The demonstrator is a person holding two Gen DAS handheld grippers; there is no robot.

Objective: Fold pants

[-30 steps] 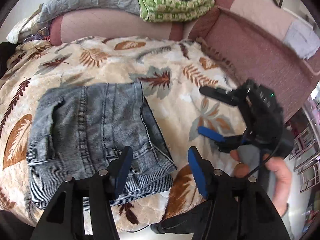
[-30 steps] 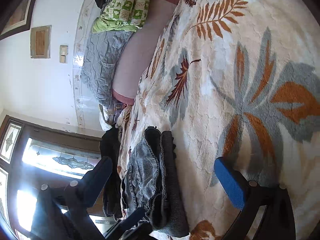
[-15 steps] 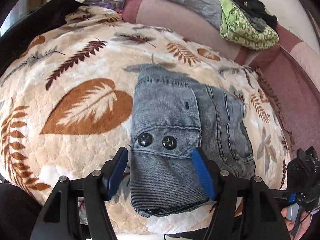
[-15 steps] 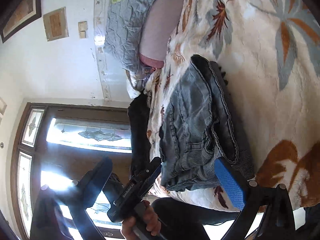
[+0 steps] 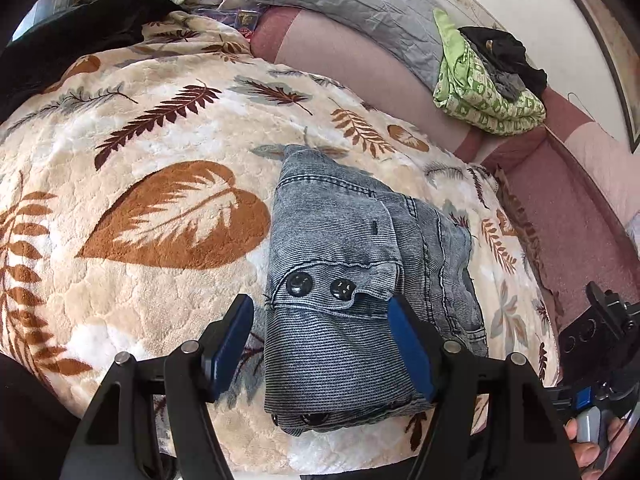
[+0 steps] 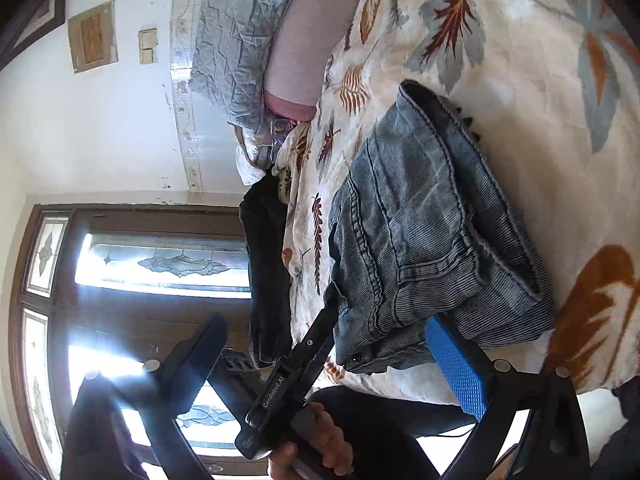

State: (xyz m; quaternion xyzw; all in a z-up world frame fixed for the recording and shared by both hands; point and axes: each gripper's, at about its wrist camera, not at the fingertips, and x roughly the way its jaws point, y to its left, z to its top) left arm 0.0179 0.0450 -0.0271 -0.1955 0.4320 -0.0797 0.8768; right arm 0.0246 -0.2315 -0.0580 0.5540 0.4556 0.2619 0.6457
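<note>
Grey-blue denim pants (image 5: 352,280) lie folded into a compact stack on a cream blanket with a leaf print (image 5: 132,184). Two black buttons show on the top flap. My left gripper (image 5: 324,340) is open, its blue pads on either side of the stack's near end, nothing held. In the right wrist view the same pants (image 6: 420,232) lie near the bed's edge. My right gripper (image 6: 340,356) is open and empty just off that edge. The left gripper's body (image 6: 284,392) shows there in a hand, its finger at the pants' corner.
A pink sofa back (image 5: 580,216) bounds the far side, with a grey quilt (image 5: 360,0) and a green patterned cloth pile (image 5: 484,92) on it. Dark clothing (image 5: 72,40) lies at the blanket's far left. A window with patterned glass (image 6: 160,264) stands beyond the bed's edge.
My left gripper swung round from the stack's right side to its waistband end and now straddles it. My right gripper moved back from the blanket to the bed's edge.
</note>
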